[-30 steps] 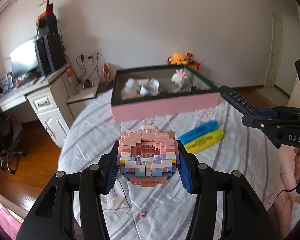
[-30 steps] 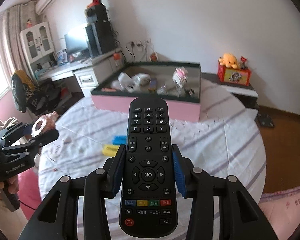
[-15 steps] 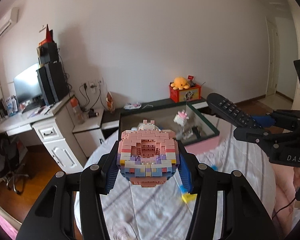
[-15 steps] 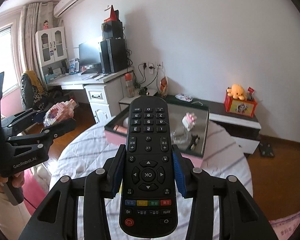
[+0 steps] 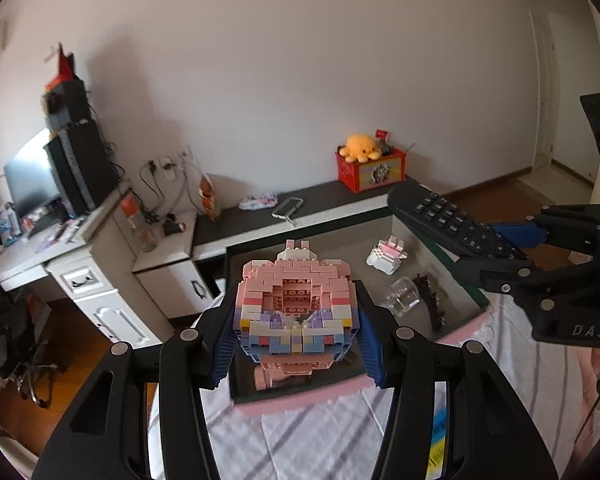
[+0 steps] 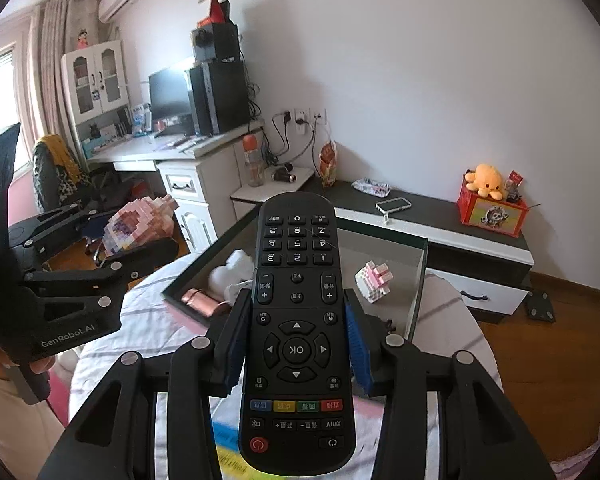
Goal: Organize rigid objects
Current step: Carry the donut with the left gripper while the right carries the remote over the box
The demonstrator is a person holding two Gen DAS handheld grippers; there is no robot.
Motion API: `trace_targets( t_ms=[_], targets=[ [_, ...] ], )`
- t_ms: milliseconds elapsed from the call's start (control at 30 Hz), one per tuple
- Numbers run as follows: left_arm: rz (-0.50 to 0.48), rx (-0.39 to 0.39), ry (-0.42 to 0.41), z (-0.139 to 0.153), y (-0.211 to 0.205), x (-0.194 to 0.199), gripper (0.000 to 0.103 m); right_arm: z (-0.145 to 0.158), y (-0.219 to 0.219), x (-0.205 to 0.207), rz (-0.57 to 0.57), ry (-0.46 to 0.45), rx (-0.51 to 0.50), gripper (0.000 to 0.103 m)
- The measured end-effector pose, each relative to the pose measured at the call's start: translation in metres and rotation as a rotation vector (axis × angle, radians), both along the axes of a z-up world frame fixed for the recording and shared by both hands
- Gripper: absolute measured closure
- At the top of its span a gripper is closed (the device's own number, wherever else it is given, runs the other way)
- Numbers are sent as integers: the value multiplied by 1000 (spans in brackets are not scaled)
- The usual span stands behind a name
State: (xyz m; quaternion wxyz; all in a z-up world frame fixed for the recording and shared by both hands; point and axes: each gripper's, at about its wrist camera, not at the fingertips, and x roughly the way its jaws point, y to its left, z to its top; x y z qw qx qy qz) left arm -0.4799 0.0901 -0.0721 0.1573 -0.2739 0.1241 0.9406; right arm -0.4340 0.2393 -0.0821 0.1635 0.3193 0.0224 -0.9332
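A: Bedroom table [image 5: 332, 432] supporting the storage box [image 5: 466, 294]. Status?

B: Left gripper [image 5: 296, 344] is clamping the brick model [image 5: 296, 304] above the box; it is brittle, so grip its flat sides. Right gripper [image 6: 296, 344] is pinching the rigid remote [image 6: 298, 332] mid-body.

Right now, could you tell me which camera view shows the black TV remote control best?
The right wrist view: the black TV remote control lies face-up along the right tongs, buttons legible. The left wrist view shows only its numbered end, obliquely, at the right edge.
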Motion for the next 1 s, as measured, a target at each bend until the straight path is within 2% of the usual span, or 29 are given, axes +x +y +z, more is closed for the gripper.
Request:
trace_targets(
  t_ms=[233,433,667,1000],
  targets=[
    [29,-53,-95,-29,14,-69,51,-27,1,-68,-11,-104,34,59],
    [44,-99,-195,-66,17,-107,50,-58,-9,-109,-1,-211,78,59],
    [39,-133,-239,-92,20,-121,50,-80,-16,-134,1,-288,92,59],
    [33,-136,-229,-92,22,-121,49,-89,-22,-146,-26,-324,100,58]
  ],
)
